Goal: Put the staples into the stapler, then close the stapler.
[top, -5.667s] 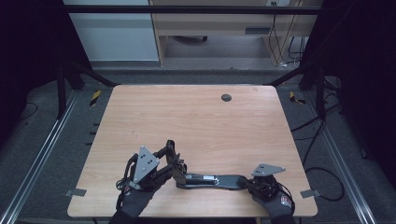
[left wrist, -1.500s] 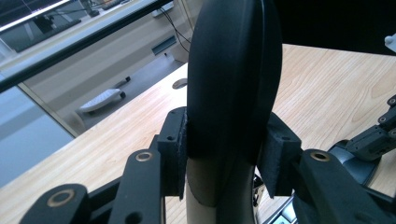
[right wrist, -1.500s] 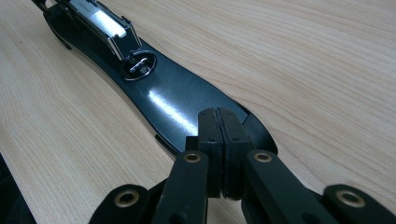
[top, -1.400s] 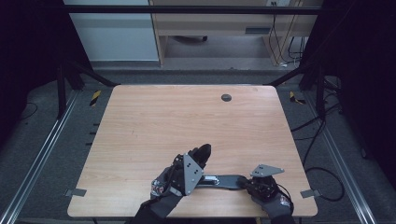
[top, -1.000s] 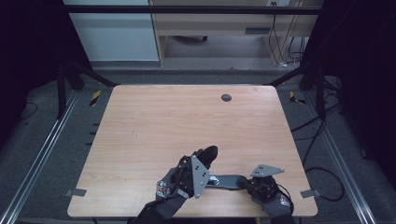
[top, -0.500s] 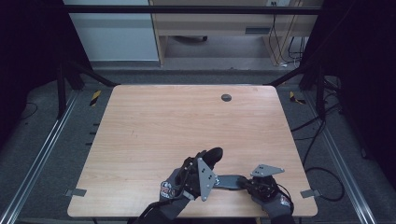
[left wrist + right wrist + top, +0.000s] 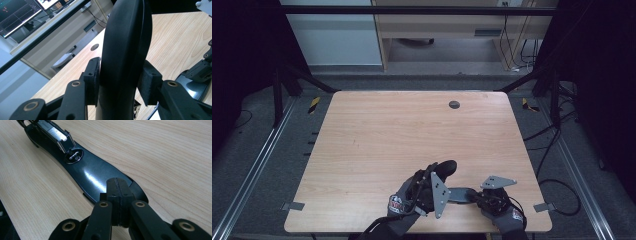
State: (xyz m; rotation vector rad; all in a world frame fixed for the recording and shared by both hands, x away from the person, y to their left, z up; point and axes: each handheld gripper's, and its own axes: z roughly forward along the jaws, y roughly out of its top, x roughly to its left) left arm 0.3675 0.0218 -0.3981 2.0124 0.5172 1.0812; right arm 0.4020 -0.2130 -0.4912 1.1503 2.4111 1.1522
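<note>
Left gripper (image 7: pixel 447 169) had swung the stapler's top arm (image 7: pixel 125 50) up, clamped on it. Base (image 7: pixel 92 176) lay along the counter's (image 7: pixel 387 130) near edge, right gripper (image 7: pixel 117 195) pinching its end.

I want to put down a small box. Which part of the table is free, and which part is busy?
Free: all the table from the round hole near the far edge down to the hands, plus the near left corner. Crowded: the near edge right of middle, where the left gripper and right gripper hold the stapler.
</note>
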